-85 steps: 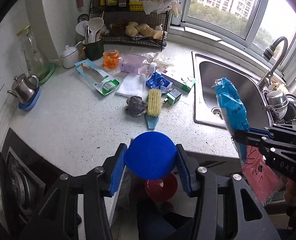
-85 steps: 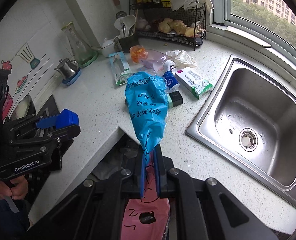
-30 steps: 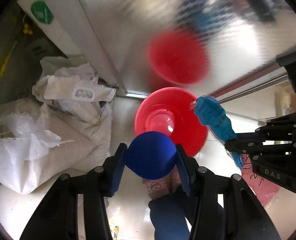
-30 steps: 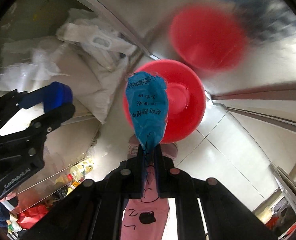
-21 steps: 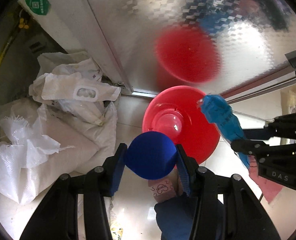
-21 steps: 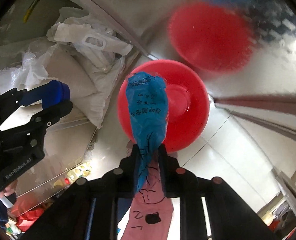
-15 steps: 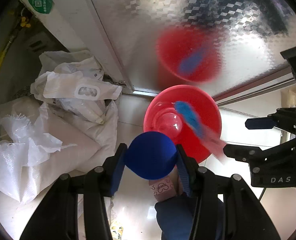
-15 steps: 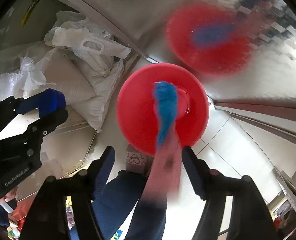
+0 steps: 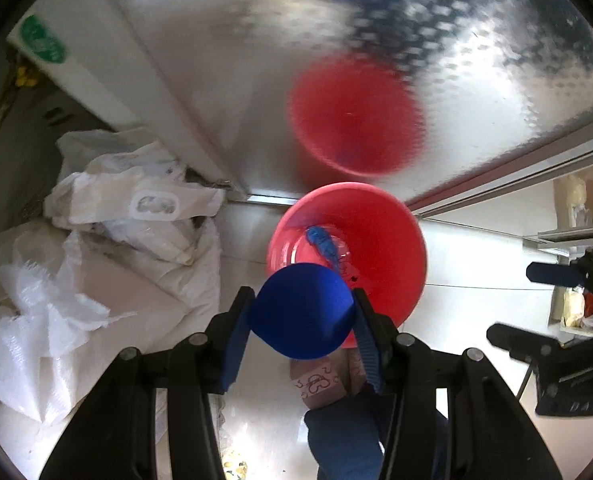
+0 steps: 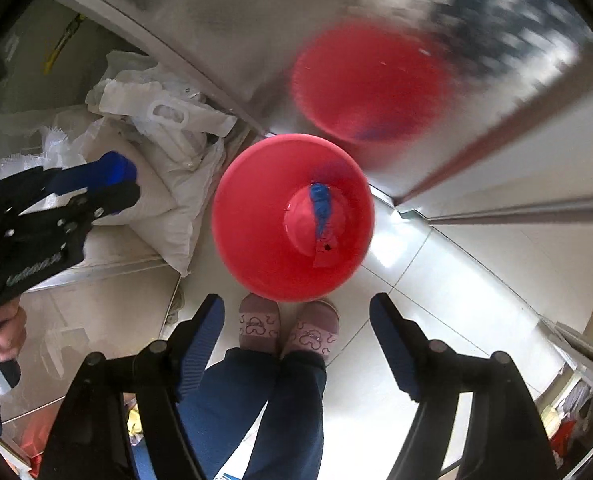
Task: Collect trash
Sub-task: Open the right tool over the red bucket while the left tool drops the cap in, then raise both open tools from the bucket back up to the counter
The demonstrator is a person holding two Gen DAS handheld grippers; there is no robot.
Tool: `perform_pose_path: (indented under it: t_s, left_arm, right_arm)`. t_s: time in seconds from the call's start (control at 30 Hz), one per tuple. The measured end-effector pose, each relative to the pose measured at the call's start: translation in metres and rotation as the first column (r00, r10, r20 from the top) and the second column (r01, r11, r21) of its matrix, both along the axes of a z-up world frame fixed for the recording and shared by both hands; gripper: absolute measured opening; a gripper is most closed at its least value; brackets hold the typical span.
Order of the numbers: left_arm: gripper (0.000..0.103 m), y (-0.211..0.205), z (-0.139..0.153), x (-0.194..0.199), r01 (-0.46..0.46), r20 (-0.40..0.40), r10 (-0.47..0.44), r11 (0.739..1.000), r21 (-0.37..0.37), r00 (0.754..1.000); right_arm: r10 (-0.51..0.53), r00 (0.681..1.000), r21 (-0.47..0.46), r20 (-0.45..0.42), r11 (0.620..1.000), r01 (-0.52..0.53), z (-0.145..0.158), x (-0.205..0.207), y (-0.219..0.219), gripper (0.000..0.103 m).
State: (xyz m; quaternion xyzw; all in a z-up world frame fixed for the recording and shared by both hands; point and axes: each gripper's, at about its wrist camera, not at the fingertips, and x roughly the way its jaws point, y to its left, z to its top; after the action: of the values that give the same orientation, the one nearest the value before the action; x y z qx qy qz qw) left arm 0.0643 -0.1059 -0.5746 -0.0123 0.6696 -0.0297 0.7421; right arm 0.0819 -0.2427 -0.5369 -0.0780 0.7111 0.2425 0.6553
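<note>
Both right gripper (image 10: pixel 296 344) fingers just spread, blue wrapper (image 10: pixel 321 208) in red bin (image 10: pixel 256 240) below.

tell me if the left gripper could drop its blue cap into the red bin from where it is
Probably yes. The left gripper points down, shut on the blue cap, which overlaps the near rim of the open red bin. Nothing covers the bin; only the blue and pink wrapper lies inside.
</note>
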Motion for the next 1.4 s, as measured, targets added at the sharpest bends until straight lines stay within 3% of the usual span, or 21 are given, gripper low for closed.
perform_pose_path:
  t_s: [0.27, 0.43, 0.57, 0.87, 1.07, 1.17, 1.4]
  left_arm:
    - [0.046, -0.024, -0.026, 0.011, 0.012, -0.016, -0.013, 0.999, -0.035, 1.0]
    - [0.047, -0.029, -0.034, 0.012, 0.047, -0.015, -0.047, 0.999, -0.017, 0.999]
    - [0.062, -0.031, -0.035, 0.014, 0.064, -0.024, -0.065, 0.997, -0.032, 0.998]
    - [0.062, -0.029, -0.025, 0.014, 0.071, -0.015, -0.072, 0.997, -0.039, 0.997]
    - [0.063, -0.019, 0.011, 0.002, 0.049, 0.005, -0.049, 0.997, -0.063, 0.999]
    - [0.069, -0.015, 0.039, -0.005, 0.046, 0.024, -0.045, 0.998, -0.049, 0.999]
    - [0.077, -0.001, 0.136, -0.025, 0.005, 0.078, -0.002, 0.999, -0.041, 0.997]
  right_arm:
    - [-0.047, 0.999, -0.026, 0.026, 0.999, 0.047, -0.007, -0.003, -0.012, 0.073]
    - [-0.074, 0.997, -0.027, 0.023, 0.997, 0.074, -0.011, -0.004, -0.016, 0.073]
    - [-0.069, 0.997, -0.023, 0.022, 0.997, 0.069, -0.01, -0.006, -0.015, 0.073]
    - [-0.068, 0.997, -0.015, 0.039, 0.998, 0.068, -0.006, -0.005, -0.012, 0.073]
    - [-0.064, 0.996, -0.002, 0.066, 0.998, 0.064, 0.02, -0.01, -0.008, 0.073]
    - [-0.063, 0.994, 0.004, 0.085, 0.998, 0.063, 0.042, -0.012, -0.007, 0.073]
    - [-0.062, 0.987, 0.03, 0.151, 0.998, 0.058, 0.129, -0.021, -0.01, 0.073]
